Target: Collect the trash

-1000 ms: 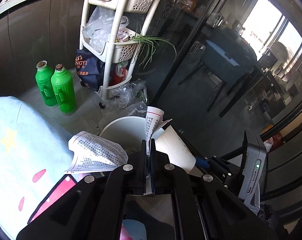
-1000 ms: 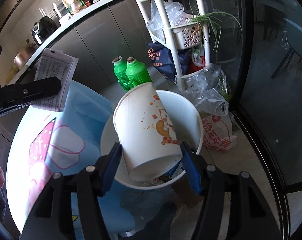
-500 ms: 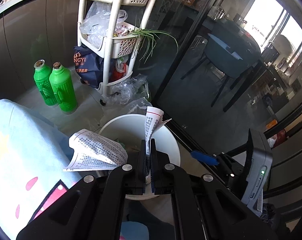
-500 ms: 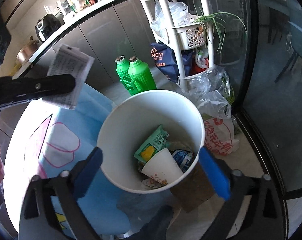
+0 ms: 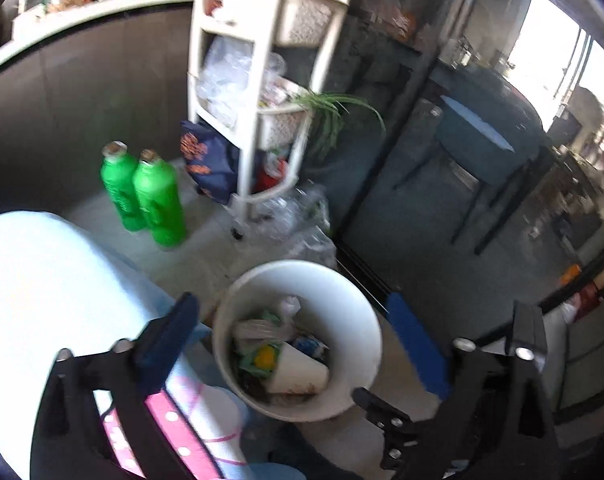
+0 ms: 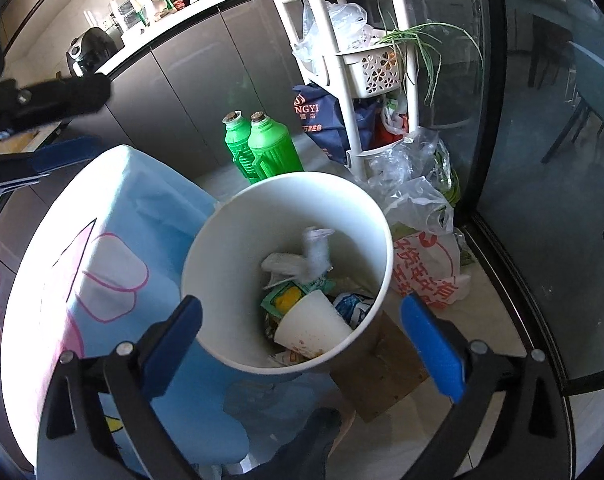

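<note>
A white bin (image 5: 341, 288) (image 6: 230, 264) stands on the floor below both grippers. In it lie a paper cup (image 5: 298, 372) (image 6: 313, 324), a crumpled printed paper (image 5: 258, 328) (image 6: 298, 260) and a green wrapper. My left gripper (image 5: 290, 304) hovers over the bin with its jaws opening wide and nothing between them. One of its fingers (image 6: 62, 96) shows at the upper left of the right wrist view. My right gripper (image 6: 300, 306) is open above the bin's near rim and holds nothing.
A table with a light blue cloth (image 6: 102, 240) (image 5: 42, 280) touches the bin on the left. Two green bottles (image 5: 158, 200) (image 6: 270, 148), a white rack (image 5: 254, 120) (image 6: 353, 60) and plastic bags (image 6: 417, 200) stand behind. Cardboard (image 6: 381, 364) lies under the bin; a glass door is on the right.
The right gripper opened and the cup dropped into the bin. Then the left gripper opened and let go of the printed paper, which now lies in the bin.
</note>
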A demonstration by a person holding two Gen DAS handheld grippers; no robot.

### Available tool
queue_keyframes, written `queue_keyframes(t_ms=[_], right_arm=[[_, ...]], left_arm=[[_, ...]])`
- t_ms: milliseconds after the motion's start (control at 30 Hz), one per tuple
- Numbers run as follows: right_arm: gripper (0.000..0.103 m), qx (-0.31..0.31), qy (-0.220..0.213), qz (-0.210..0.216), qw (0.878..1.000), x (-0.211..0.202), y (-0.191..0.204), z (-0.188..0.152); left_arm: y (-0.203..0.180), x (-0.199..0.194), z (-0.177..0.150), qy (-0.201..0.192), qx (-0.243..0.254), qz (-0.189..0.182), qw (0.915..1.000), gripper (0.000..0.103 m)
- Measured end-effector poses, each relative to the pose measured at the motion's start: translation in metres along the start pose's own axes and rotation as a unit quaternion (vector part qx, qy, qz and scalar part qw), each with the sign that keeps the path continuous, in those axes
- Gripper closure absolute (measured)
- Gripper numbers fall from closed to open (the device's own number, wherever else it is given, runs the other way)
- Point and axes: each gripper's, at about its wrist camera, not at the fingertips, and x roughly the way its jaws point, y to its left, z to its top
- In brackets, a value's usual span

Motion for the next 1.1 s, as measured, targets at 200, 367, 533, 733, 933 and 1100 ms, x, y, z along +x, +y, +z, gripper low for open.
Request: queue_keyframes(t_ms=[200,367,533,733,933,1100], right_arm=[[0.003,-0.007,-0.008,0.001,1.0,-0.011,0.012,0.004],[0.003,-0.017,-0.018,0.0,1.0,-0.028,0.031,0.011],[0.003,-0.027,-0.035,0.005,0.999,-0.056,0.059,0.018],[0.003,-0.064,-0.062,-0.023,0.996,-0.102,0.115,0.022],[0.003,-0.064,-0.069,-0.037,0.995,-0.147,0.167,0.015],[0.003,-0.09,-0.078,-0.066,0.991,-0.177,0.212,-0.001]], left_arm=[[0.005,-0.022,-0.002,-0.012,0.01,0.018,0.9997,0.008],[0.018,-0.049,-0.009,-0.025,-0.005,0.026,0.9994,0.008],[0.046,-0.092,-0.027,-0.043,-0.038,0.058,0.9967,0.008],[0.091,-0.153,-0.06,-0.048,-0.088,0.117,0.9881,0.008],[0.112,-0.209,-0.094,-0.061,-0.113,0.162,0.9785,0.008],[0.124,-0.248,-0.125,-0.065,-0.139,0.171,0.9733,0.008]])
